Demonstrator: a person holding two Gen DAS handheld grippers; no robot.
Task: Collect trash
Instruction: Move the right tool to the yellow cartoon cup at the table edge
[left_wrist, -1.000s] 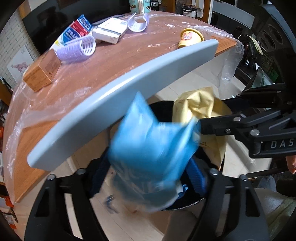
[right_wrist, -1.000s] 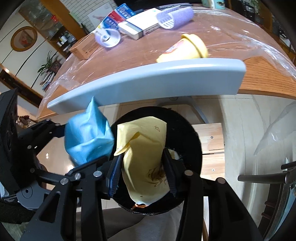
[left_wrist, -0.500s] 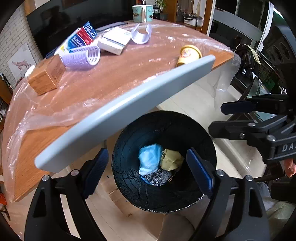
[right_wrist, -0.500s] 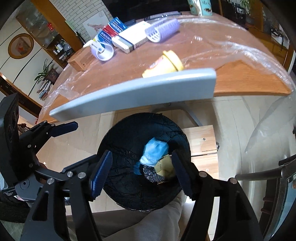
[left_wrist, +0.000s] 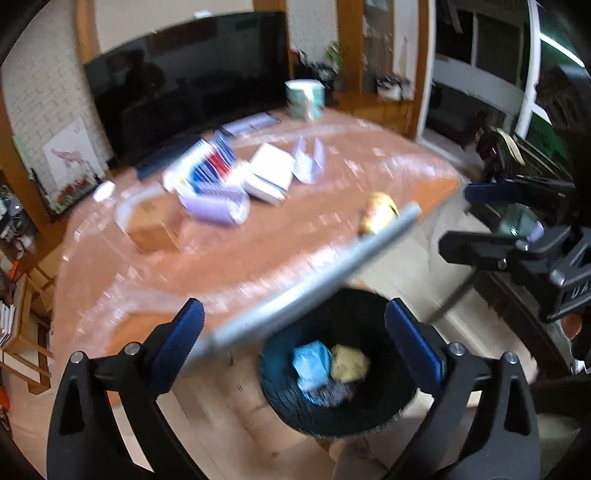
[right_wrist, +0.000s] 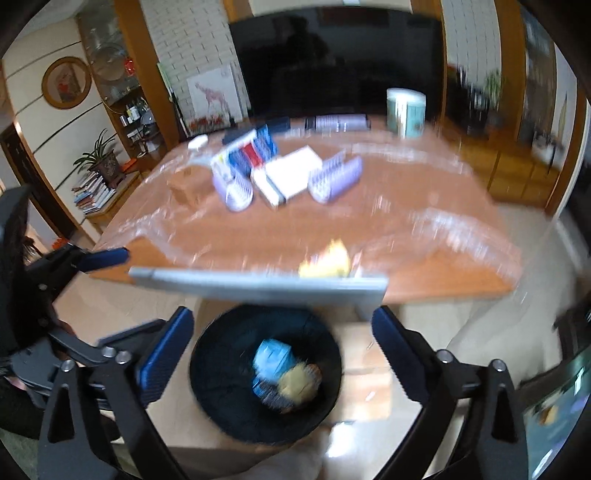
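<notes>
Since a second ago, the blue wrapper (left_wrist: 312, 360) and the yellow wrapper (left_wrist: 349, 366) have been dropped and are now seen at the bottom of the black bin (left_wrist: 288, 402), which stands on the floor below the bench (left_wrist: 236, 266) edge. Both drops are judged done; next, more trash must be fetched from the bench, where boxes, purple rollers (right_wrist: 334, 179) and a yellow cup (right_wrist: 327, 264) are left. Nothing is held by the left gripper (left_wrist: 293, 347) or the right gripper (right_wrist: 282, 354), whose jaws are opening wide.
</notes>
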